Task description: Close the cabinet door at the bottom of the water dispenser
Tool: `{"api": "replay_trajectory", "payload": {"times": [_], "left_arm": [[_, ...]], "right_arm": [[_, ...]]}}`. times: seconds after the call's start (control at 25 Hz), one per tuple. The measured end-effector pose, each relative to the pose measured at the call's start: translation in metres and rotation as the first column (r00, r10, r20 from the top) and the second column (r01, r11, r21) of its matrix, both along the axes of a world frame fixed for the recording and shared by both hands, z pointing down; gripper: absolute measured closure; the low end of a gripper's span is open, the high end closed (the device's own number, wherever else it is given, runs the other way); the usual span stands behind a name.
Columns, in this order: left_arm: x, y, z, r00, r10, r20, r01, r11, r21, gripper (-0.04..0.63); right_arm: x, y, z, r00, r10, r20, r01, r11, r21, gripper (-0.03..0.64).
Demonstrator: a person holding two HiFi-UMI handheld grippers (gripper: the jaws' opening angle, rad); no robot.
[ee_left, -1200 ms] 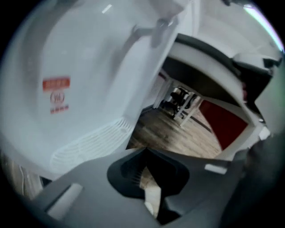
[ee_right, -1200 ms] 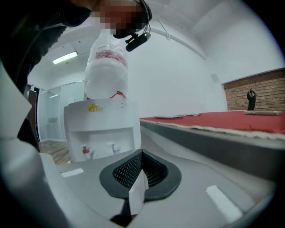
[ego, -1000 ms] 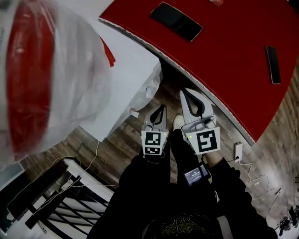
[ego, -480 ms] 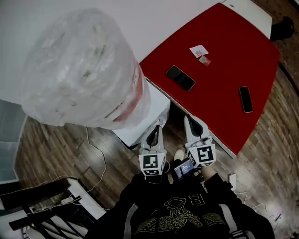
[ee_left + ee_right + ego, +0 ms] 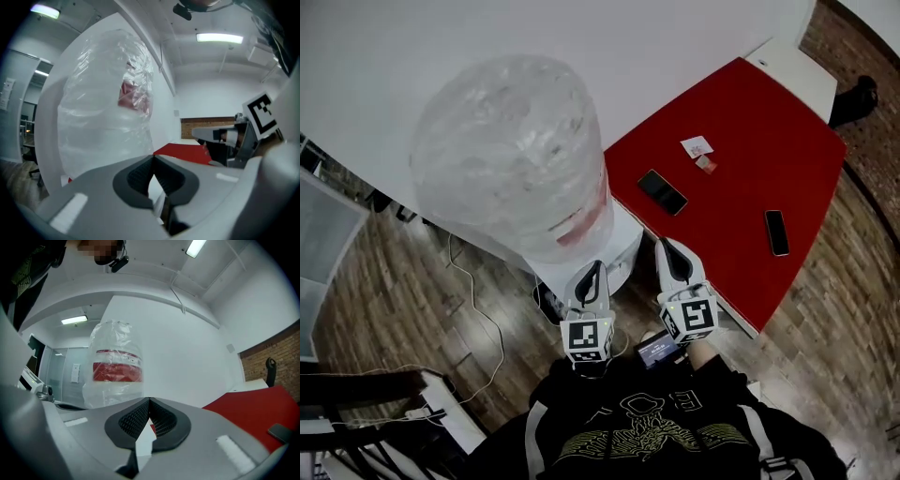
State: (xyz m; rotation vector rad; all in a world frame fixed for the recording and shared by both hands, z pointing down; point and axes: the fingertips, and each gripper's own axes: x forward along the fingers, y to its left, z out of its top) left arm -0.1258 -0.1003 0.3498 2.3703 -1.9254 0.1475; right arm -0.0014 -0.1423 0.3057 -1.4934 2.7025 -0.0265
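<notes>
The white water dispenser (image 5: 617, 246) stands against the wall, topped by a big bottle wrapped in clear plastic (image 5: 511, 155) with a red label. Its bottom cabinet door is hidden below the body in every view. My left gripper (image 5: 591, 275) is shut and empty, held in front of the dispenser's top. My right gripper (image 5: 668, 255) is shut and empty too, between the dispenser and the red table (image 5: 741, 178). The wrapped bottle (image 5: 103, 117) fills the left gripper view, with the jaw tips (image 5: 153, 157) touching. It shows smaller as the wrapped bottle (image 5: 115, 364) in the right gripper view, above the closed tips (image 5: 149, 400).
On the red table lie two dark phones (image 5: 662, 191) (image 5: 776, 232) and a small card (image 5: 696, 146). A cable (image 5: 478, 300) trails over the wooden floor left of the dispenser. A dark and white frame (image 5: 375, 412) sits at the lower left.
The view has risen and pulled back: the person has stood up from near the floor. Both grippers lifted from the dispenser's base to its top, staying shut.
</notes>
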Motion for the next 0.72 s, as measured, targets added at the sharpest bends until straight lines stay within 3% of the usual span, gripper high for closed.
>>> {"api": "replay_trajectory", "payload": {"times": [0.32,0.72], "left_arm": [[-0.007,-0.001,-0.028,0.999,-0.037,0.005,0.037,0.996,0.082,0.589],[-0.024,0.000,-0.027,0.997,-0.082,0.004,0.082,0.994,0.072,0.589]], "right_arm": [[-0.027,0.021,-0.002,0.995,-0.085,-0.053,0.085,0.996,0.004,0.618],[-0.030,0.015,0.003,0.994,-0.073,-0.083,0.072,0.997,-0.008,0.618]]}}
